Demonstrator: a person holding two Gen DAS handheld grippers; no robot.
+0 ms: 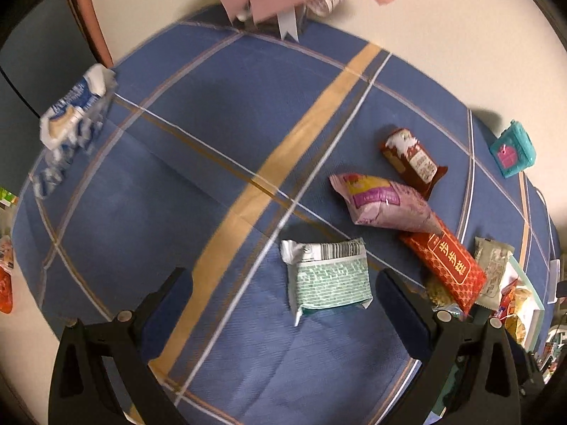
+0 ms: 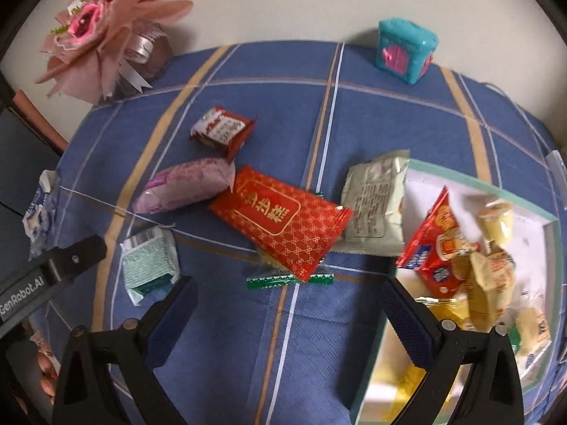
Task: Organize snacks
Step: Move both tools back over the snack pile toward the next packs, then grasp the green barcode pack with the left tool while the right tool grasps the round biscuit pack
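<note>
- You have five loose crinkly packets mid-surface: mint-green packet (image 1: 327,274), pink pouch (image 1: 382,205), brown bar (image 1: 413,157), red packet (image 2: 280,217), beige packet (image 2: 377,205).
- Your left hand-held gripper (image 1: 283,304) is released, the mint-green packet lying between its fingers.
- Your right hand-held gripper (image 2: 288,313) is released, just short of the red packet.
- One white tray (image 2: 460,186) at the right edge holds more snacks.

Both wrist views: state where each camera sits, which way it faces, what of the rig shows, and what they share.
Left wrist: on the left gripper, facing down over the green packet; open jaws show.
Right wrist: on the right gripper, facing the red packet and snack box; open jaws and the left gripper's body show.
Shared: blue tablecloth, both packets, teal toy box.
</note>
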